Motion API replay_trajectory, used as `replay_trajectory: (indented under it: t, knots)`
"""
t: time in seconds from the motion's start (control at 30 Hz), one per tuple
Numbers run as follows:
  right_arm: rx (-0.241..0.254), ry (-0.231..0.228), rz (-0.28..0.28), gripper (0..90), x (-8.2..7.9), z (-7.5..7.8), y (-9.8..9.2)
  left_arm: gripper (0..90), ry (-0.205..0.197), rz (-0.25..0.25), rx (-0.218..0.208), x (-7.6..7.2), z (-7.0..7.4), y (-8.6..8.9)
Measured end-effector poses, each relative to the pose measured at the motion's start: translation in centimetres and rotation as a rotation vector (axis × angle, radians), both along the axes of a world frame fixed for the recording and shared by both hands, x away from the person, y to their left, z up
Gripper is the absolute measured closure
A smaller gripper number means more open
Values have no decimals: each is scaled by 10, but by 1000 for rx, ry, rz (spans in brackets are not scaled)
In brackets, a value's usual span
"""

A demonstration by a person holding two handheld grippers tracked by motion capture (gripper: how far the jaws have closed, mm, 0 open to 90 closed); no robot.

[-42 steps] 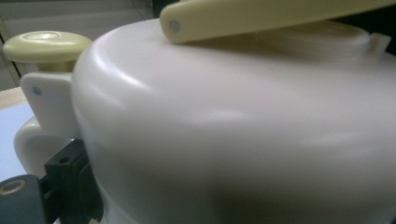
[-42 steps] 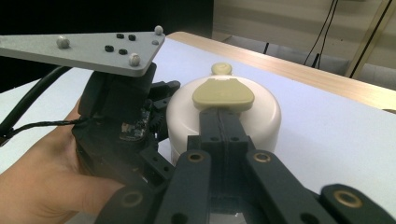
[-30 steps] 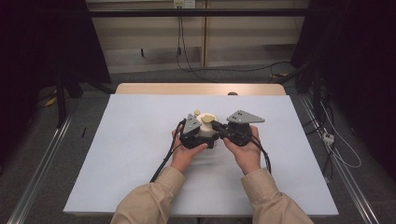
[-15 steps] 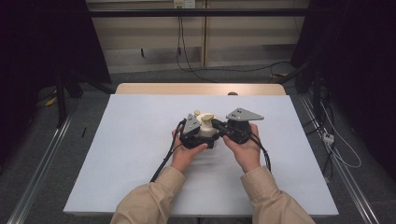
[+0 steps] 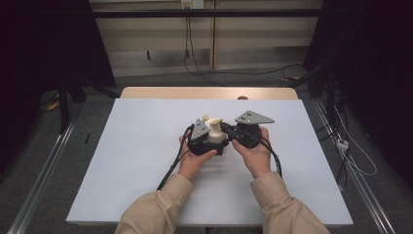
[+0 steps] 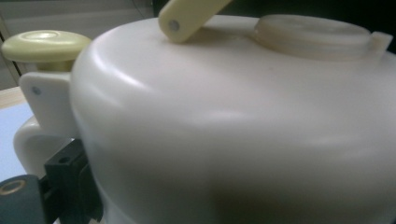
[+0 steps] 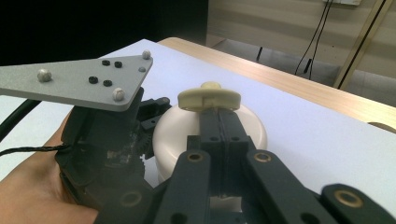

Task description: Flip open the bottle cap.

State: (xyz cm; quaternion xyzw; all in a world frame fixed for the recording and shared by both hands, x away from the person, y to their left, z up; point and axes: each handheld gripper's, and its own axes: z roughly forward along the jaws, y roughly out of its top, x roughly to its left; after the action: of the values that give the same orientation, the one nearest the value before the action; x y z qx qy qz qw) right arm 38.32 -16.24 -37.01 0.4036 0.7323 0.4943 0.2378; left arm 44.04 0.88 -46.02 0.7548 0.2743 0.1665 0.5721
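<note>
Two grippers are meeting mid-table on a cream jug (image 5: 214, 136): right gripper (image 7: 219, 116) is pinching its yellowish handle (image 7: 210, 99), jaws together; left gripper (image 5: 200, 139) is pressing against the jug's side, jaw state unclear.

Your tongs (image 7: 219, 116) are black, each topped by a grey plate (image 5: 253, 117). The pot (image 6: 243, 130) between them is cream with a pale yellow knob (image 6: 45, 45). Your surface (image 5: 146, 141) is plain white.

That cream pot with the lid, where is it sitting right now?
In the high view the cream pot stands near the middle of the white table, between the left gripper and the right gripper.
</note>
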Motion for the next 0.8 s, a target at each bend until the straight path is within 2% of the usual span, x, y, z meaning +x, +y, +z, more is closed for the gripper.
replay_trajectory:
  t: [0.8]
  knots:
    - [0,4,8,900,7,0,6,52,1,1,2,0,0,0]
